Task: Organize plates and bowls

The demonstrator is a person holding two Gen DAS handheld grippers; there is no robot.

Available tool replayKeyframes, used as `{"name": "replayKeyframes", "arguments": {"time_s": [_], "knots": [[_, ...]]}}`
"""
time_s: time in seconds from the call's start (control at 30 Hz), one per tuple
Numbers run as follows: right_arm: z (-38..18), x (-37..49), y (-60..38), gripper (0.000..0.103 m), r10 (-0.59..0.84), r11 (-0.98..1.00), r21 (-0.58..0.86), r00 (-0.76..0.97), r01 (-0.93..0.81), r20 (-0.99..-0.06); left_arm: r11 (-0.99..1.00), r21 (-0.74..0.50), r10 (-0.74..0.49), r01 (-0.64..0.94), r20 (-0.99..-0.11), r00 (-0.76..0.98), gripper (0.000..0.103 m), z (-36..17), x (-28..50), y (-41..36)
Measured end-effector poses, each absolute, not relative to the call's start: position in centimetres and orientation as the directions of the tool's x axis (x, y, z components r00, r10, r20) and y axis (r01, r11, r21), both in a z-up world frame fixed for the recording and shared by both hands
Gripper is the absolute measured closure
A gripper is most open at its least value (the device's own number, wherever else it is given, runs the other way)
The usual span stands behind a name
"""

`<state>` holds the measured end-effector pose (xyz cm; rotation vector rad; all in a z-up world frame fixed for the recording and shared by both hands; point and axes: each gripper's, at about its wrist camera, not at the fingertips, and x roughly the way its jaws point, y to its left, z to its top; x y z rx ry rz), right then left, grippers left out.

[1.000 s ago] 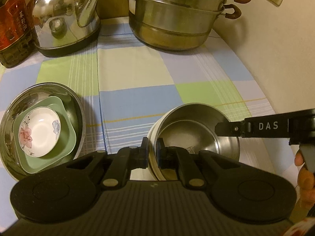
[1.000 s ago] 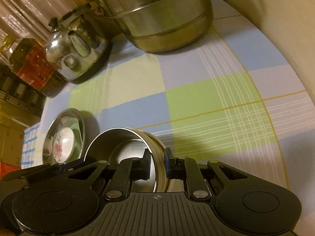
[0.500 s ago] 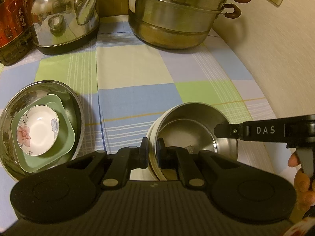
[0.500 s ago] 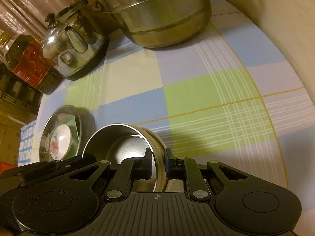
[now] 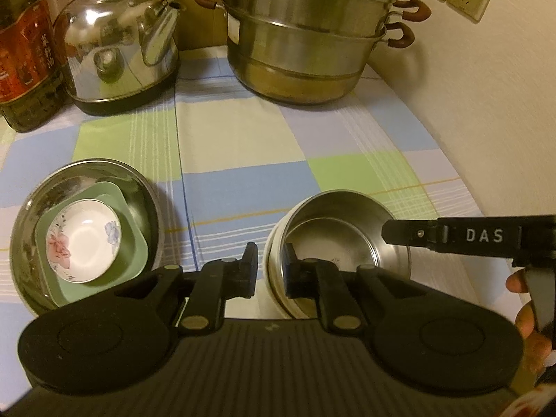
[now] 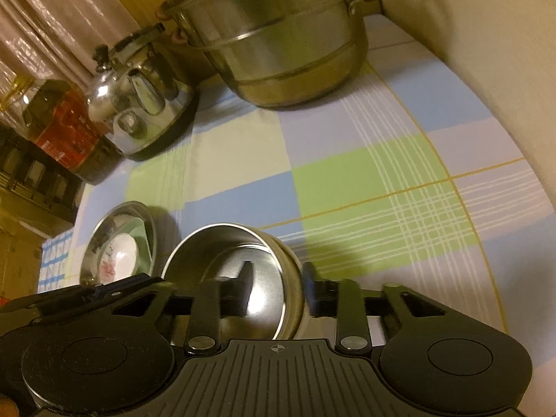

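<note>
Checked tablecloth (image 5: 243, 139) with a kettle (image 5: 118, 55) and stacked steamer pots (image 5: 305, 41) at the rear. Steel bowl (image 5: 344, 229) stands at front right. The left gripper (image 5: 267, 267) and right gripper (image 6: 278, 286) each straddle its rim, fingers parted and clear of the wall. At left, a large steel bowl (image 5: 139, 187) holds a green dish (image 5: 133, 246) and a floral bowl (image 5: 83, 239).

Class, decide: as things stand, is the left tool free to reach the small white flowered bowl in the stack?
Probably yes. The left tool is open, and the small white flowered bowl sits topmost in the green square dish, uncovered, with nothing between them.
</note>
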<state>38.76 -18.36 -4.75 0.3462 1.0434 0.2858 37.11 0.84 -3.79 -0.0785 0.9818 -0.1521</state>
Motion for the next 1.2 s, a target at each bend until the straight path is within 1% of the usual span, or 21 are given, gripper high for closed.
{"name": "replayKeyframes", "arguments": {"time_s": [0.07,0.37,0.8,0.97,1.2], "knots": [[-4.3,38.1,-18.2,0.062,0.384,0.912,0.406,0.492,-0.066,-0.781,0.986,-0.135,-0.166,0.097,-0.818,0.551,0.087,-3.4,36.7,1.1],[-2.3,33.6,-17.2,0.062,0.331,0.928,0.369,0.565,-0.051,-0.756,0.982,-0.145,-0.19,0.124,-0.797,0.573,0.087,-1.7,33.3,3.6],[-1.2,24.5,-13.6,0.062,0.3,0.934,0.355,0.604,-0.029,-0.738,0.972,-0.16,-0.231,0.173,-0.795,0.56,0.087,-0.8,25.0,8.9],[-1.6,21.3,-11.8,0.062,0.296,0.943,0.328,0.595,-0.057,-0.747,0.977,-0.137,-0.206,0.162,-0.793,0.574,0.087,-0.7,22.1,10.5],[-2.4,18.2,-10.4,0.062,0.31,0.95,0.273,0.564,-0.151,-0.766,0.985,-0.118,-0.167,0.122,-0.805,0.569,0.087,-1.3,18.6,10.9]]}}
